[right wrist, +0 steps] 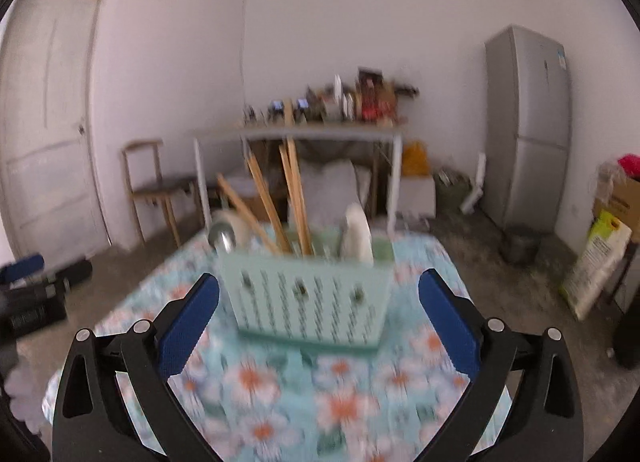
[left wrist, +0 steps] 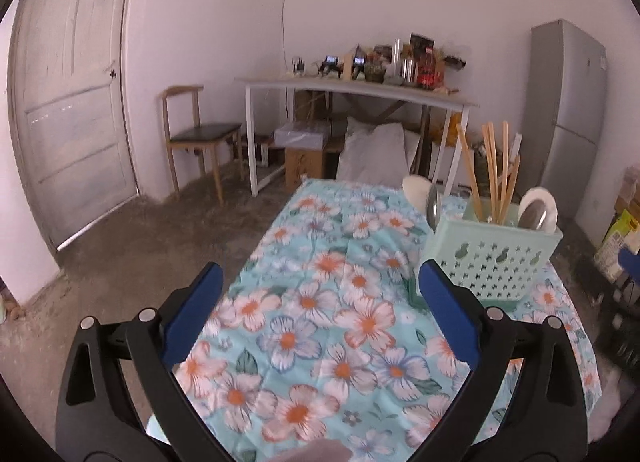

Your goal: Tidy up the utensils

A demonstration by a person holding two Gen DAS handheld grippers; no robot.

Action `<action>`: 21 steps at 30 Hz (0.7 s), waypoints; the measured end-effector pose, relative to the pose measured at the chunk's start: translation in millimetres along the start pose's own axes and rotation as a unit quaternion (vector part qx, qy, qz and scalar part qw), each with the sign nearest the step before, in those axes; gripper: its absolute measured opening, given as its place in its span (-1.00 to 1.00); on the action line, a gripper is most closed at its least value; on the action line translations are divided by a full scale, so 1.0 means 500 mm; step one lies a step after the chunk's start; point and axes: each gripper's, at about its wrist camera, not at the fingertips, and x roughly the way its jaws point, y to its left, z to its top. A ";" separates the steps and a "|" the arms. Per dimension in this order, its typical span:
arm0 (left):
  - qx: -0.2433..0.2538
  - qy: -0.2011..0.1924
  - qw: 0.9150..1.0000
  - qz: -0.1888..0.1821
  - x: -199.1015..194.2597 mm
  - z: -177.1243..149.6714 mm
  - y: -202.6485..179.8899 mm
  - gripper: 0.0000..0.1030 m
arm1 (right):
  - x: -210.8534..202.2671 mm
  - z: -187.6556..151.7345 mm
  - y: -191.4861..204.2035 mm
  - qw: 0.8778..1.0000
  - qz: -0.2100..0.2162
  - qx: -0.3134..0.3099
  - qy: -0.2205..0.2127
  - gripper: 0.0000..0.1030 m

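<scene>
A mint-green perforated utensil holder stands on the floral tablecloth. It holds several wooden chopsticks, metal spoons and white spoons. My left gripper is open and empty, to the left of the holder. In the right wrist view the holder is straight ahead, blurred, with chopsticks sticking up. My right gripper is open and empty, just short of the holder. The left gripper shows at the left edge there.
A white desk crowded with bottles and small items stands against the far wall. A wooden chair is left of it, a grey fridge to the right, a door at far left. Boxes and bags sit on the floor at right.
</scene>
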 end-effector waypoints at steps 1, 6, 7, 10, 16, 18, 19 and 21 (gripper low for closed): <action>0.002 0.005 1.000 0.003 0.000 -0.003 -0.003 0.84 | 0.000 -0.008 -0.007 1.000 -0.010 0.000 0.013 0.88; 0.017 0.027 0.999 -0.001 -0.004 -0.018 -0.033 0.84 | 0.005 -0.032 -0.028 0.997 -0.047 -0.003 0.062 0.88; 0.021 0.031 0.999 0.000 -0.006 -0.020 -0.038 0.84 | 0.005 -0.036 -0.029 0.996 -0.051 -0.004 0.069 0.88; 0.028 0.037 0.999 0.000 -0.015 -0.025 -0.051 0.84 | -0.001 -0.035 -0.035 0.995 -0.051 0.000 0.080 0.88; 0.040 0.051 0.998 -0.007 -0.031 -0.029 -0.070 0.84 | -0.008 -0.033 -0.049 0.994 -0.063 0.010 0.093 0.88; 0.043 0.056 0.997 -0.005 -0.035 -0.031 -0.076 0.84 | -0.009 -0.034 -0.052 0.993 -0.063 0.013 0.098 0.88; 0.044 0.058 0.997 -0.004 -0.036 -0.030 -0.077 0.84 | -0.010 -0.035 -0.053 0.993 -0.064 0.015 0.099 0.88; 0.044 0.060 0.997 -0.001 -0.038 -0.031 -0.081 0.84 | -0.011 -0.037 -0.052 0.992 -0.068 0.015 0.101 0.88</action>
